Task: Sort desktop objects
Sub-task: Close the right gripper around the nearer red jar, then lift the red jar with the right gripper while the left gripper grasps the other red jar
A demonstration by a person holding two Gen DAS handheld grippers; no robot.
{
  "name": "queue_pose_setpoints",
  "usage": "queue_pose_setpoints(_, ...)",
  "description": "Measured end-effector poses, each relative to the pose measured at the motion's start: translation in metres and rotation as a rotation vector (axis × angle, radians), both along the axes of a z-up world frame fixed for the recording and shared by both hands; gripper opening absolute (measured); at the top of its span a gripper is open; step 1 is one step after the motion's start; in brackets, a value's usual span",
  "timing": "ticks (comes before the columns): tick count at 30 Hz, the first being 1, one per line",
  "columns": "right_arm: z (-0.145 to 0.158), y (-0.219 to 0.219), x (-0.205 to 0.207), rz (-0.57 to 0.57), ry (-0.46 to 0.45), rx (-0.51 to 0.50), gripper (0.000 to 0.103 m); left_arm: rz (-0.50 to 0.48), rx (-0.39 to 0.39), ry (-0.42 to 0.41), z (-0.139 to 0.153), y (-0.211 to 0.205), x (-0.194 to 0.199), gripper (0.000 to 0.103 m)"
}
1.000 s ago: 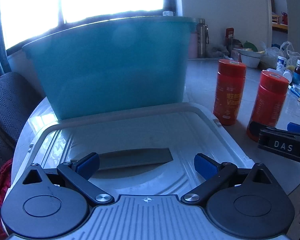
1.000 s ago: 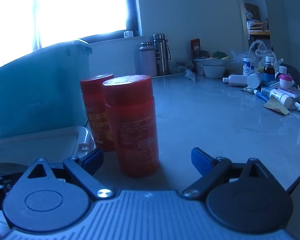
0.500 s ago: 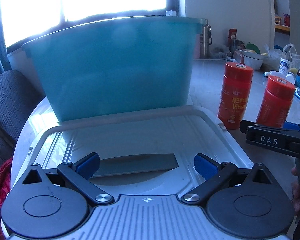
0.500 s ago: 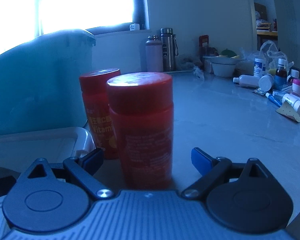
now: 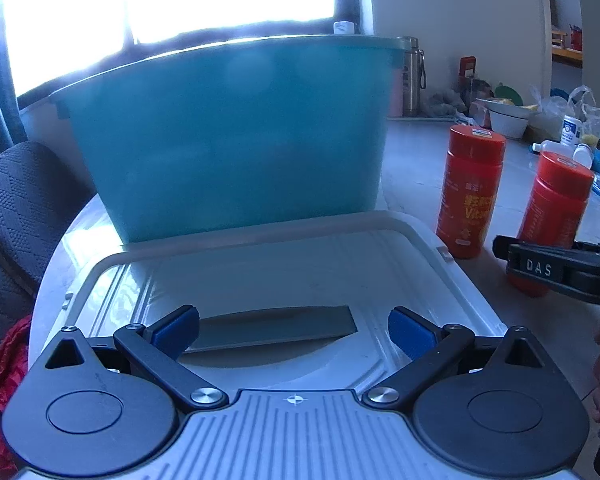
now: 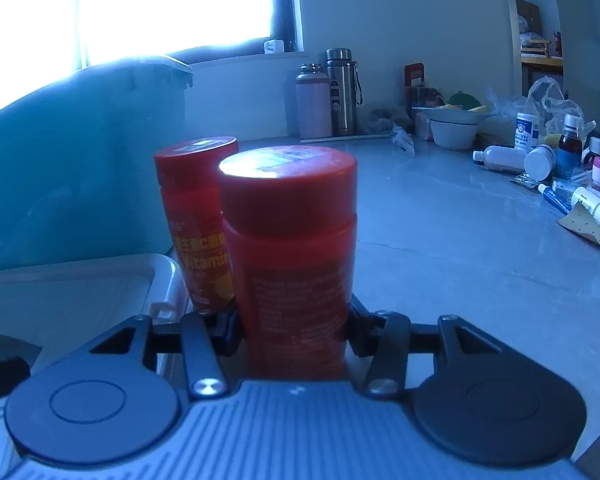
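Two red vitamin bottles stand upright on the grey table. My right gripper [image 6: 292,330] is closing its jaws on the nearer red bottle [image 6: 288,240], and both fingers touch its lower sides. The second red bottle [image 6: 196,216] stands just behind and to the left. In the left wrist view the right gripper [image 5: 540,268] shows as a black bar across the near bottle [image 5: 556,208], beside the other bottle [image 5: 470,192]. My left gripper [image 5: 294,326] hangs open over a white bin lid [image 5: 260,264] with nothing between its fingers. A teal bin [image 5: 228,136] stands behind the lid.
Two metal flasks [image 6: 342,92] and a white bowl [image 6: 452,130] stand at the back by the wall. Several small medicine bottles and tubes [image 6: 540,160] litter the table's right side. A dark chair [image 5: 12,216] and red cloth [image 5: 4,360] are at the left.
The right gripper moved in around the near red bottle, and its fingers swung from wide apart to against the bottle's sides. The left gripper stayed put.
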State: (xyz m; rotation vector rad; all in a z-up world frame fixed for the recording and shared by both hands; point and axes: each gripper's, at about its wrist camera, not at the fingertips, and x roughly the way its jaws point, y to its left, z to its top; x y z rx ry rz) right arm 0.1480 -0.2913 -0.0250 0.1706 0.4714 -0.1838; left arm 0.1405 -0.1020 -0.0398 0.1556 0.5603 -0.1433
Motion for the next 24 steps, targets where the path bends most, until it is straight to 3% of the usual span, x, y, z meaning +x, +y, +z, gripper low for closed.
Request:
queue_pose_setpoints(12, 0.013, -0.006, -0.019, -0.019, -0.020, -0.011, 0.050, -0.007, 0.031, -0.005, 0.002, -0.015, -0.004, 0.102)
queue_pose_setpoints(24, 0.028, -0.015, -0.044, -0.031, -0.040, -0.031, 0.050, -0.003, 0.009, -0.013, 0.002, -0.020, -0.016, 0.102)
